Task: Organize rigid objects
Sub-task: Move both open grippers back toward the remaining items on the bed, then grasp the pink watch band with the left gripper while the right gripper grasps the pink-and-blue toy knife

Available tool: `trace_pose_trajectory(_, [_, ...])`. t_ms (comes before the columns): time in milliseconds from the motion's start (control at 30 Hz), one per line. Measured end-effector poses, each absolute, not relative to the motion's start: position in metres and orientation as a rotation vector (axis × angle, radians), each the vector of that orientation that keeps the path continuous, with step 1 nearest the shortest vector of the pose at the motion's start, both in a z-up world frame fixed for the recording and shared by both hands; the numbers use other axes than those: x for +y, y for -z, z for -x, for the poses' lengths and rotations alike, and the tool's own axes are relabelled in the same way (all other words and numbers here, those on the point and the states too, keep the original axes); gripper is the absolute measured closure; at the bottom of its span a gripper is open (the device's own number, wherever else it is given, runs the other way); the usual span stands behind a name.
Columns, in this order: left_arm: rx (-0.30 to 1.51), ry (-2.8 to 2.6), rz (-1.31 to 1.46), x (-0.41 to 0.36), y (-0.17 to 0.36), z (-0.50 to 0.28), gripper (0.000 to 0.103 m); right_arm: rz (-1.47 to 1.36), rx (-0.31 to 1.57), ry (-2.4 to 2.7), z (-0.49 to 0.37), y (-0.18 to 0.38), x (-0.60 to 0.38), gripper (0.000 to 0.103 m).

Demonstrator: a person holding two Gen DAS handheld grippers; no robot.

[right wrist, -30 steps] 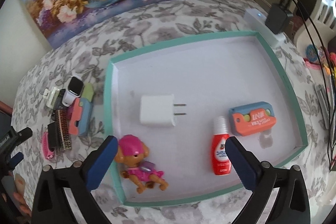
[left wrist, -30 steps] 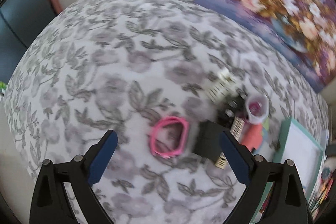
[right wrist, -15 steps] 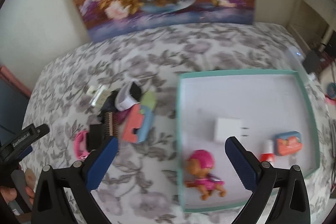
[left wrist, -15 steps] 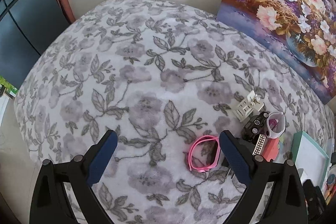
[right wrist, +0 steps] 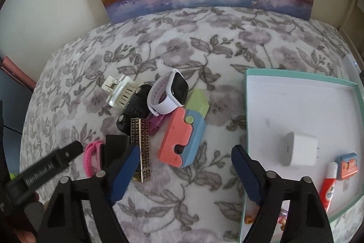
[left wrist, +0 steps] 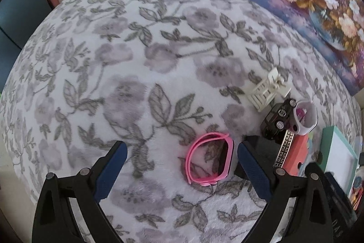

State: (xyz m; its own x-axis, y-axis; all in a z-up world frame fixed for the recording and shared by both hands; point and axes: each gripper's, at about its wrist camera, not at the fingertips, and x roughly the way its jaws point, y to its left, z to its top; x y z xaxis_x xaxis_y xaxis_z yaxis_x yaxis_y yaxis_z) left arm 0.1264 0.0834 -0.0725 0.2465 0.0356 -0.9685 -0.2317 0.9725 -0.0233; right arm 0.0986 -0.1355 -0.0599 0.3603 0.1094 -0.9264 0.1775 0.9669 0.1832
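Fingers of the left gripper [left wrist: 180,169] stand wide open and hold nothing; in the left wrist view the pink band [left wrist: 210,158] lies between them on the floral blanket [left wrist: 127,65], closer to the right finger. Right gripper [right wrist: 185,171], in its own view, has just been closing its fingers a little, yet they are open and empty above the blanket. The coral-and-blue block [right wrist: 183,137] lies just beyond them, left of the teal tray [right wrist: 298,80] holding the white charger [right wrist: 299,148].
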Motion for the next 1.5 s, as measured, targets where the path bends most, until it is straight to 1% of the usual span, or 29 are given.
trace_pose_trajectory(100, [1.332,-0.171,0.153,0.079,0.081,-0.129,0.005,-0.267,1.208,0.055,-0.106,0.065,-0.136,0.028])
trace_pose_trajectory(300, [1.361,-0.184,0.118,0.075,0.094,-0.132,0.005,-0.261,1.228,0.074,-0.118,0.081,-0.14,0.037])
trace_pose_trajectory(400, [1.37,-0.176,0.111,0.073,0.098,-0.132,0.005,-0.271,1.24,0.073,-0.123,0.09,-0.14,0.039])
trace_pose_trajectory(600, [1.378,-0.179,0.092,0.066,0.103,-0.135,0.006,-0.252,1.249,0.075,-0.132,0.102,-0.135,0.04])
trace_pose_trajectory(733, [1.386,-0.174,0.108,0.06,0.11,-0.137,0.012,-0.203,1.239,0.085,-0.135,0.106,-0.129,0.04])
trace_pose_trajectory(800, [1.383,-0.164,0.11,0.056,0.111,-0.138,0.018,-0.186,1.234,0.089,-0.136,0.106,-0.127,0.04])
trace_pose_trajectory(867, [1.387,-0.149,0.116,0.051,0.114,-0.138,0.027,-0.159,1.229,0.093,-0.137,0.107,-0.124,0.04])
trace_pose_trajectory(933, [1.391,-0.137,0.104,0.047,0.116,-0.138,0.03,-0.13,1.225,0.094,-0.137,0.108,-0.12,0.04])
trace_pose_trajectory(1100, [1.384,-0.128,0.101,0.042,0.119,-0.138,0.035,-0.091,1.21,0.093,-0.138,0.109,-0.117,0.04])
trace_pose_trajectory(1133, [1.382,-0.125,0.098,0.041,0.117,-0.138,0.038,-0.09,1.209,0.09,-0.137,0.109,-0.117,0.04])
trace_pose_trajectory(1233, [1.372,-0.106,0.092,0.033,0.115,-0.137,0.051,-0.094,1.212,0.089,-0.136,0.109,-0.117,0.044])
trace_pose_trajectory(1367, [1.368,-0.104,0.088,0.029,0.114,-0.138,0.051,-0.102,1.218,0.087,-0.133,0.107,-0.119,0.053])
trace_pose_trajectory(1500, [1.364,-0.112,0.095,0.033,0.112,-0.137,0.051,-0.109,1.229,0.084,-0.126,0.106,-0.121,0.054])
